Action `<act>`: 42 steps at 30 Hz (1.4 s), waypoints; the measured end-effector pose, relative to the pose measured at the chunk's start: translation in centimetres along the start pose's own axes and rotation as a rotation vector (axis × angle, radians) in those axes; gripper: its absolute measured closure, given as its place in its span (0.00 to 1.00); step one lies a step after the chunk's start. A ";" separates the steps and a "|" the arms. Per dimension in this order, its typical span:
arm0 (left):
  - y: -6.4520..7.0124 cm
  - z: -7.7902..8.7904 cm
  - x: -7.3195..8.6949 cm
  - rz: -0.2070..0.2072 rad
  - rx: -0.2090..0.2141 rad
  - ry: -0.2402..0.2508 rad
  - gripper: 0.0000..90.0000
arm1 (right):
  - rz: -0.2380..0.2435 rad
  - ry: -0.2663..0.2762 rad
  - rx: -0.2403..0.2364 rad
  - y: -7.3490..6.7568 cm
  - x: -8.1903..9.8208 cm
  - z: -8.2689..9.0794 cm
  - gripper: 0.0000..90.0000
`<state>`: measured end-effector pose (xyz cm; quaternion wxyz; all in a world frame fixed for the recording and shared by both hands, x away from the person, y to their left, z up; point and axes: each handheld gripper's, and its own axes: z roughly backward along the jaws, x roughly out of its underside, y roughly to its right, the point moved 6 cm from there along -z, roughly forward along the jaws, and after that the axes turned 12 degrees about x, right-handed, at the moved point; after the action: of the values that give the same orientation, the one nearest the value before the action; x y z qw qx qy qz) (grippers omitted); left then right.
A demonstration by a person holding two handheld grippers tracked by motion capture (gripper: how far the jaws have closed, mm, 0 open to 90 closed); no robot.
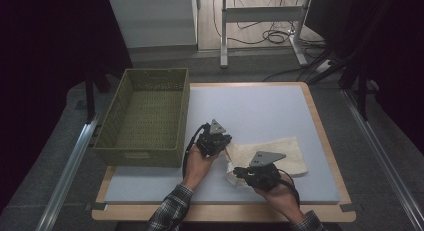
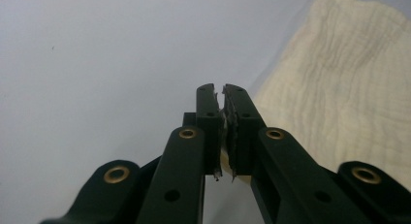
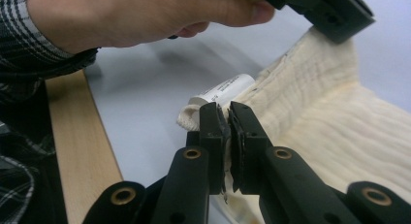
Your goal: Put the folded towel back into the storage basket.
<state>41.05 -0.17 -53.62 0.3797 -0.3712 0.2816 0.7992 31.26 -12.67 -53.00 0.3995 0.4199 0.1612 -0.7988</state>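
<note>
- The right gripper, nearest the camera at lower centre-right of the high view, pinched the near corner of the cream cloth.
- The left gripper, left of centre, was clamped on the cloth's left edge.
- The cloth lay on the grey mat, right of centre.
- A green basket stood at the left.

A dim room with grey carpet, a white desk frame and black cables behind the table.
</note>
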 end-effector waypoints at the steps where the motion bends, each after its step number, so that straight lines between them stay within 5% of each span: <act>1: 0.1 -0.2 -0.2 -0.003 0.004 0.001 0.95 | -0.005 0.001 0.006 0.3 0.1 0.2 0.94; 25: 3.1 -5.8 -5.3 -0.098 0.108 0.017 0.95 | -0.121 0.012 0.142 6.3 3.3 5.4 0.94; 42: 5.7 -10.5 -8.9 -0.187 0.136 -0.007 0.95 | -0.188 0.015 0.233 9.8 5.7 8.7 0.94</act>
<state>44.32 -14.55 -51.43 0.4780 -0.3662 0.2979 0.7407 32.27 -26.89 -51.63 0.2702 0.4523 0.1088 -0.8430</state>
